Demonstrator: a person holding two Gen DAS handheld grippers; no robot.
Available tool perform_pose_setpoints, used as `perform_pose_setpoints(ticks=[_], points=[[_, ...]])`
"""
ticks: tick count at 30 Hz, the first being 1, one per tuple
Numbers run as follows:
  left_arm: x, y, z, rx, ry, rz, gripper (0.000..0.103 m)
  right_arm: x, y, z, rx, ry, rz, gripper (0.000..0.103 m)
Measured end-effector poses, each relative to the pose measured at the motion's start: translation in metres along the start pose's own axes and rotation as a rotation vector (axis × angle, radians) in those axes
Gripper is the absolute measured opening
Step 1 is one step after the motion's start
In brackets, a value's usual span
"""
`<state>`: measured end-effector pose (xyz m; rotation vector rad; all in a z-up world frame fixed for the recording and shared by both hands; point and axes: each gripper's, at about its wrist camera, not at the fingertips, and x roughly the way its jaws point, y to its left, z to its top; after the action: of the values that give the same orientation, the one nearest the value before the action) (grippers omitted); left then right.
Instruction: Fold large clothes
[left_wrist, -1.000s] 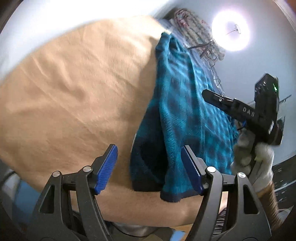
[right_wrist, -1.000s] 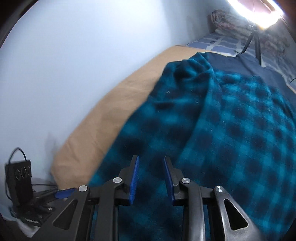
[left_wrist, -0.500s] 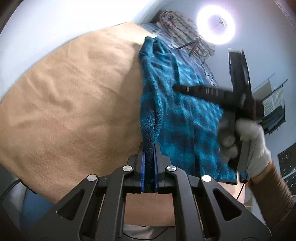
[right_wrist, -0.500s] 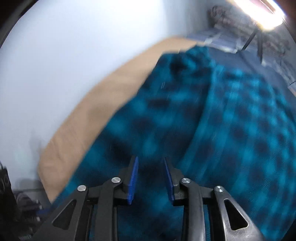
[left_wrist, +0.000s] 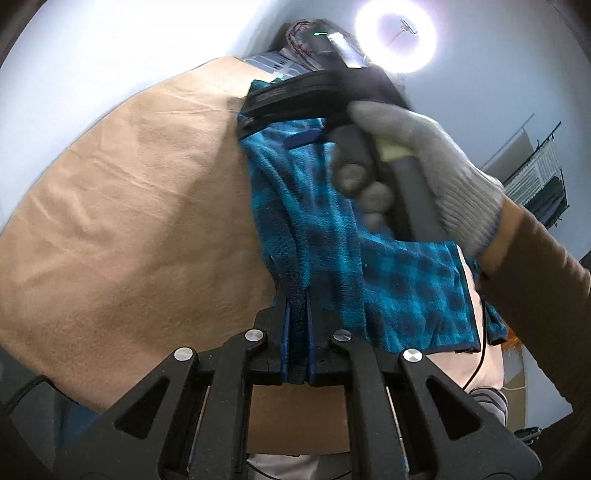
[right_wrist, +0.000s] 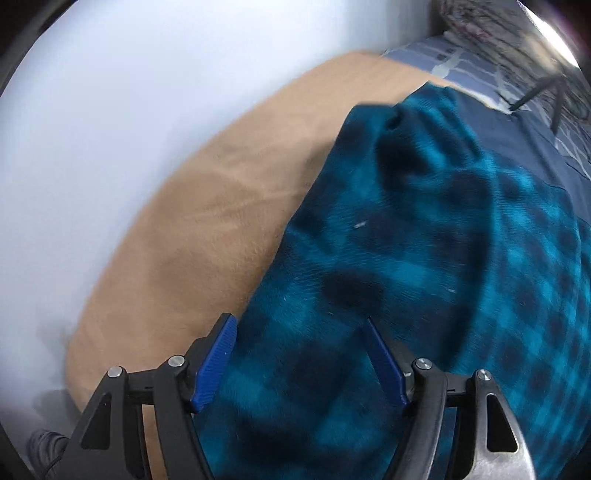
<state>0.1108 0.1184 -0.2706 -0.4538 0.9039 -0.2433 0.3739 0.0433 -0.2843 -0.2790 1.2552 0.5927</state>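
Note:
A teal and dark blue checked fleece garment (left_wrist: 317, 229) lies on a tan bed cover (left_wrist: 129, 221). My left gripper (left_wrist: 297, 325) is shut on the garment's near folded edge, with the cloth bunched between the blue pads. In the left wrist view a gloved hand (left_wrist: 417, 166) holds the right gripper (left_wrist: 269, 125) over the far end of the garment. In the right wrist view the right gripper (right_wrist: 299, 354) hangs just above the checked fleece (right_wrist: 424, 258), its jaws opening and nothing pinched between the blue pads (right_wrist: 216, 363).
A white wall (right_wrist: 129, 110) runs along the far side of the tan cover (right_wrist: 207, 240). A ring light (left_wrist: 395, 37) glares at the back. Patterned bedding (right_wrist: 454, 62) lies beyond the garment. A cable (left_wrist: 480, 354) hangs off the bed's right edge.
My left gripper closed on the garment's edge and lifted it. The right gripper swung across toward the garment's far end and its jaws spread wider.

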Motion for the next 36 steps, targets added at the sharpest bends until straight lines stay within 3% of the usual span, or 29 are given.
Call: perform_pose_setpoints(ticks=[5, 7, 9, 11, 13, 14, 20, 27, 31, 36], points=[[0.001, -0.013, 0.001, 0.041, 0.000, -0.002, 0.005, 0.025, 0.011, 0.005, -0.026, 0.079, -0.061, 0.079], [0.000, -0.019, 0.002, 0.067, -0.003, -0.002, 0.005, 0.025, 0.015, 0.003, -0.041, 0.081, -0.075, 0.075], [0.003, -0.025, 0.006, 0.086, -0.004, -0.003, 0.005, 0.023, 0.016, 0.000, -0.066, 0.071, -0.117, 0.056], [0.004, -0.033, 0.008, 0.110, -0.005, 0.001, 0.005, 0.019, 0.015, -0.005, -0.094, 0.055, -0.151, 0.028], [0.006, -0.042, 0.009, 0.136, -0.007, 0.006, 0.005, 0.013, 0.008, -0.009, -0.098, 0.040, -0.154, 0.008], [0.007, -0.047, 0.009, 0.151, -0.006, 0.006, 0.005, 0.010, 0.004, -0.011, -0.088, 0.034, -0.140, 0.007], [0.013, -0.083, 0.007, 0.251, -0.006, 0.018, 0.005, -0.024, -0.054, -0.031, 0.181, -0.093, 0.140, 0.005], [0.022, -0.126, -0.001, 0.375, 0.011, 0.021, 0.005, -0.057, -0.136, -0.079, 0.422, -0.250, 0.391, 0.005], [0.034, -0.151, -0.008, 0.438, 0.033, 0.013, 0.005, -0.068, -0.174, -0.111, 0.511, -0.334, 0.462, 0.005], [0.052, -0.174, -0.020, 0.495, 0.073, 0.018, 0.005, -0.060, -0.209, -0.154, 0.643, -0.364, 0.490, 0.005]])
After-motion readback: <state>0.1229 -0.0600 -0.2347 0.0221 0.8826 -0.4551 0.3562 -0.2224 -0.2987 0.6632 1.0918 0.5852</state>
